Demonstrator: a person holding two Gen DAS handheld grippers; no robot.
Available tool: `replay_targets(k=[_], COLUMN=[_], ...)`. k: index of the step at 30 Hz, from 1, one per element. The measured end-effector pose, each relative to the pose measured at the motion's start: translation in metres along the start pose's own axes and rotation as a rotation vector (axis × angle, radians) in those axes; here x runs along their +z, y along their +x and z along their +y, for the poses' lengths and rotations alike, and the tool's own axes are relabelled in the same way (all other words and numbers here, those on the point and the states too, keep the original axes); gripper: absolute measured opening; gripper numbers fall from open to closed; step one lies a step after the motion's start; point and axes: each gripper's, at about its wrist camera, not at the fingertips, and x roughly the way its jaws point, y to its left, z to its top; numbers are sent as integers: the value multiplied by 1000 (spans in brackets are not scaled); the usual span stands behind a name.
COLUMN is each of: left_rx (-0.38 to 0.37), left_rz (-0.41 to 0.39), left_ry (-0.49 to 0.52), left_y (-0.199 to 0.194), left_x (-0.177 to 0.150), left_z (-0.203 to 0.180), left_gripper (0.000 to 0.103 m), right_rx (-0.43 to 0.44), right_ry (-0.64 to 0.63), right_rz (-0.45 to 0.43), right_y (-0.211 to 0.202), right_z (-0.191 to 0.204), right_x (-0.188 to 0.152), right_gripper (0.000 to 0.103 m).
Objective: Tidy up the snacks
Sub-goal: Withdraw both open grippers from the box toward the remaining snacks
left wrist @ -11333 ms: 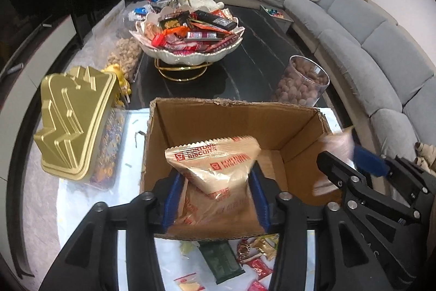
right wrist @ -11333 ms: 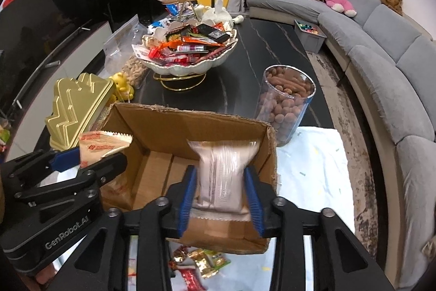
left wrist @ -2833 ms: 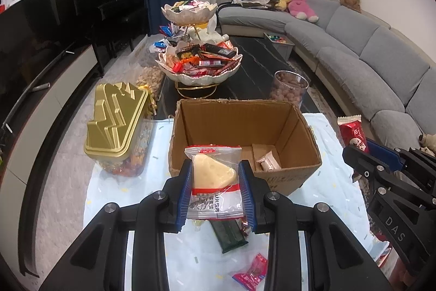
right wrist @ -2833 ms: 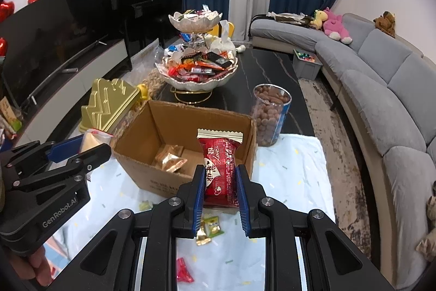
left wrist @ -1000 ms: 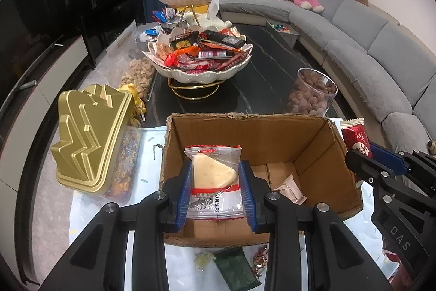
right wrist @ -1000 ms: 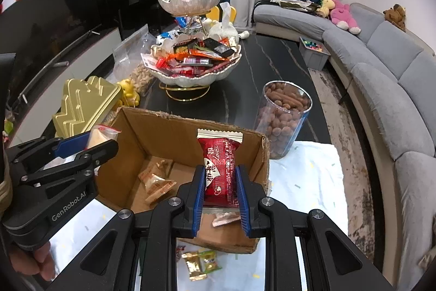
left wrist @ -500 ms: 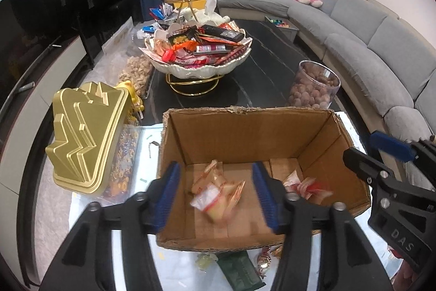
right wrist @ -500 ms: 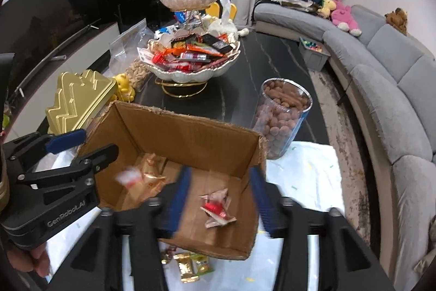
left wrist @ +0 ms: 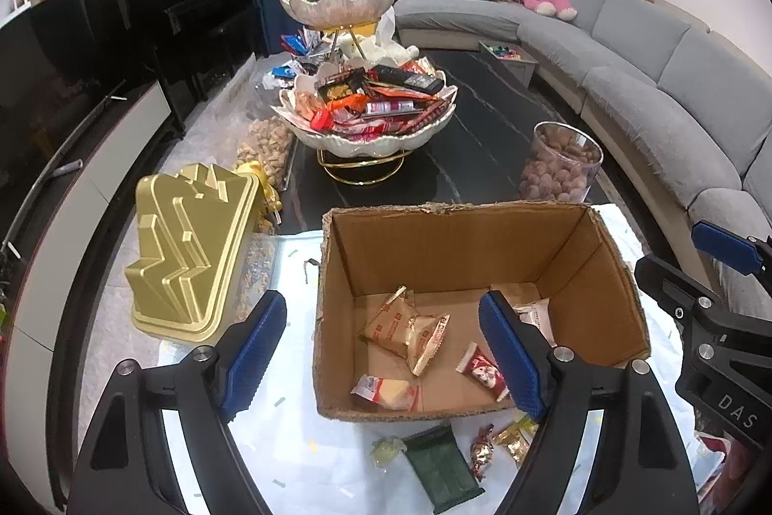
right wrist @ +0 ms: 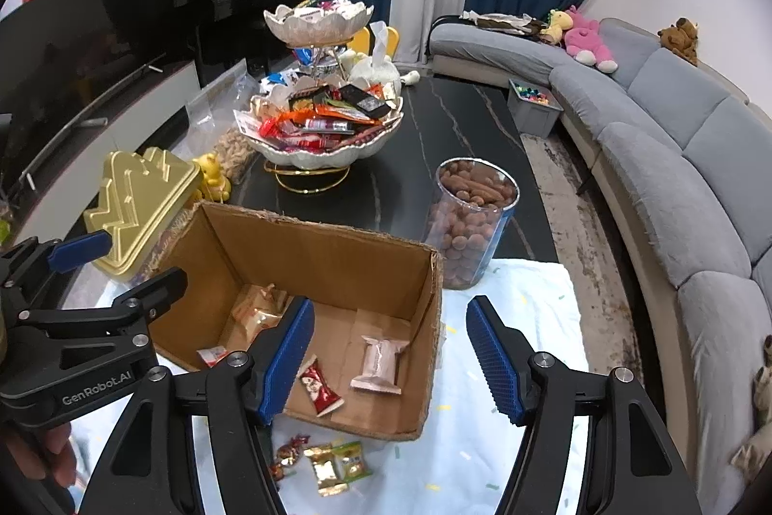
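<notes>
Now, from the left wrist: left gripper (left wrist: pixel 381 351) above the cardboard box (left wrist: pixel 463 244), jaws just opened wide and empty, yellow-wedge packet (left wrist: pixel 386 392) lying on the box floor. From the right wrist: right gripper (right wrist: pixel 388 358) likewise just opened, gripping nothing, red packet (right wrist: pixel 321 387) on the box floor beside a pale wrapped snack (right wrist: pixel 381 363).

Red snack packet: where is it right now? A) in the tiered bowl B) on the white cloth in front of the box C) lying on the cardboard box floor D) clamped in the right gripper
C: the red snack packet lies flat on the floor of the cardboard box, and the right gripper stands open with nothing between its fingers.
</notes>
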Motion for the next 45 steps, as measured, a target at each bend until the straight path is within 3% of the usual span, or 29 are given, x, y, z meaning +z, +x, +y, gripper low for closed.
replay_targets(k=[11, 25, 31, 37, 45], left_rx=[8, 18, 45, 37, 34], left_rz=[-35, -52, -63, -31, 68], left_ry=[-2, 0, 17, -10, -67], left_y=[-40, -80, -92, -94, -83], left_x=[-9, -46, -67, -89, -118], left_z=[1, -15, -29, -36, -45], left_gripper=[84, 84, 92, 92, 96], right_rx=[2, 30, 60, 80, 95], right_ry=[0, -45, -66, -110, -184], right_rz=[-42, -59, -55, -39, -1], right_y=[-35, -63, -68, -66, -59], right_z=[0, 0, -5, -10, -7], right_x=[-6, -33, -47, -60, -80], right_gripper=[66, 66, 66, 66, 66])
